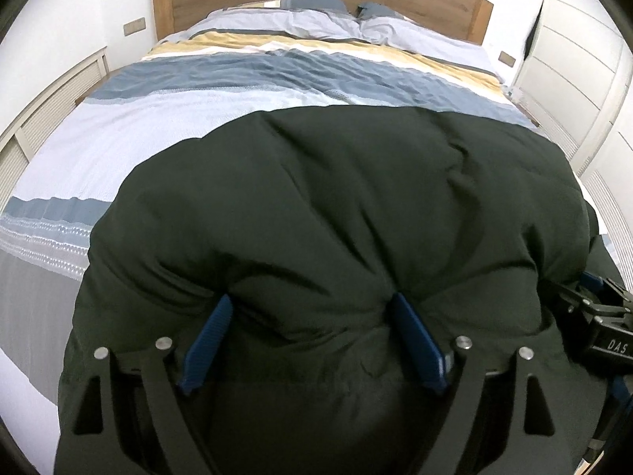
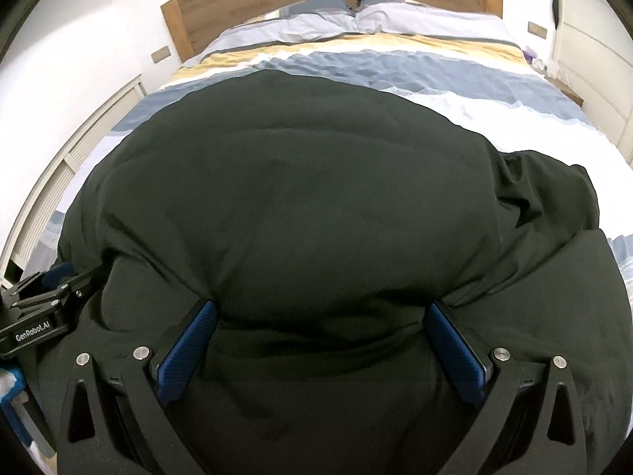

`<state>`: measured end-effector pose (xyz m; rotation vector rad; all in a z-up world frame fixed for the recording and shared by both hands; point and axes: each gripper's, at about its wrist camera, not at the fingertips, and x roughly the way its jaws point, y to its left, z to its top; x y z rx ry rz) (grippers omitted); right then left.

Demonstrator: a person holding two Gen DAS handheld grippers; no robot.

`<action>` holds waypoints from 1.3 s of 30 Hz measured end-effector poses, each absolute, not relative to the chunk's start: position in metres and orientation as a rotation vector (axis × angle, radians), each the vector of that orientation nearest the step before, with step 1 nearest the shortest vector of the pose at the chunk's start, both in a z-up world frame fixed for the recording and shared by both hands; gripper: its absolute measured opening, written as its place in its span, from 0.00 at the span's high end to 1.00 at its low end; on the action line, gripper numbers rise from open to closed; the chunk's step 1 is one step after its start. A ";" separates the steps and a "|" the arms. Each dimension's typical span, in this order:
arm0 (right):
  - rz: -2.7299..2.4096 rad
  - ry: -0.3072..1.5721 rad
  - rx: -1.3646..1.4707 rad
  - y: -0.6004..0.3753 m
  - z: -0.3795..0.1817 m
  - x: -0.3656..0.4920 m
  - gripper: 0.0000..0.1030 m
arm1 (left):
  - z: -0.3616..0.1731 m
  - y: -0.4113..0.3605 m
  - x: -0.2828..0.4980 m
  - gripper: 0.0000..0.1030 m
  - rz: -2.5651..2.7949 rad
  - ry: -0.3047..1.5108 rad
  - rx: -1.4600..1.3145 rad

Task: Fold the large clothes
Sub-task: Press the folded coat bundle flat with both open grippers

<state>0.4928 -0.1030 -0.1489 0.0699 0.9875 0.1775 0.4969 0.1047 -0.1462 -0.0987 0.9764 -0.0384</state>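
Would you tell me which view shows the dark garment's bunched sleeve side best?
The right wrist view: the dark garment shows its creased, bunched part at the right. The left wrist view cuts that side off at the frame edge.

Dark puffy coat [image 2: 300,206] between perhaps-loose fingers [image 2: 186,348]

garment [image 1: 336,206] hem cut off, fingertips [image 1: 221,304] buried

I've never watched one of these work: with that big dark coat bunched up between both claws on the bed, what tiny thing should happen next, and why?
Probably draw both grippers back off the dark coat. The left gripper and right gripper stand wide with fabric bulging between the pads, and the coat already rests on the striped bedspread.
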 end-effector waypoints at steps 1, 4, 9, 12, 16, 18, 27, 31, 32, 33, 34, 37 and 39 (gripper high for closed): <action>0.175 0.995 0.082 -0.105 -0.150 0.497 0.01 | -0.147 0.106 0.500 0.17 -0.039 0.981 -0.107; 0.163 1.013 0.130 -0.120 -0.151 0.510 0.01 | -0.150 0.123 0.511 0.16 -0.040 1.004 -0.183; 0.084 1.034 0.205 -0.161 -0.151 0.520 0.01 | -0.153 0.151 0.532 0.14 -0.017 1.061 -0.221; 0.009 1.067 0.219 -0.186 -0.153 0.531 0.01 | -0.155 0.163 0.552 0.11 -0.004 1.124 -0.221; -0.082 1.134 0.213 -0.209 -0.154 0.545 0.01 | -0.150 0.174 0.567 0.10 0.047 1.151 -0.176; -0.104 1.135 0.166 -0.207 -0.147 0.545 0.01 | -0.140 0.183 0.562 0.10 0.081 1.128 -0.197; -0.011 0.984 0.135 -0.187 -0.086 0.479 0.01 | -0.090 0.165 0.473 0.10 -0.017 0.924 -0.196; 0.053 0.969 0.125 -0.169 -0.083 0.450 0.01 | -0.108 0.150 0.453 0.10 -0.063 0.958 -0.234; 0.062 0.979 0.124 -0.165 -0.086 0.447 0.01 | -0.115 0.148 0.453 0.10 -0.056 0.980 -0.231; 0.069 0.995 0.121 -0.162 -0.092 0.443 0.01 | -0.125 0.149 0.452 0.10 -0.043 1.001 -0.235; 0.067 1.019 0.112 -0.161 -0.100 0.439 0.01 | -0.130 0.151 0.453 0.10 -0.039 1.005 -0.248; 0.038 1.058 0.089 -0.165 -0.119 0.426 0.01 | -0.138 0.163 0.451 0.10 -0.015 0.994 -0.269; -0.007 1.070 0.082 -0.178 -0.124 0.418 0.01 | -0.138 0.169 0.450 0.10 -0.012 0.988 -0.275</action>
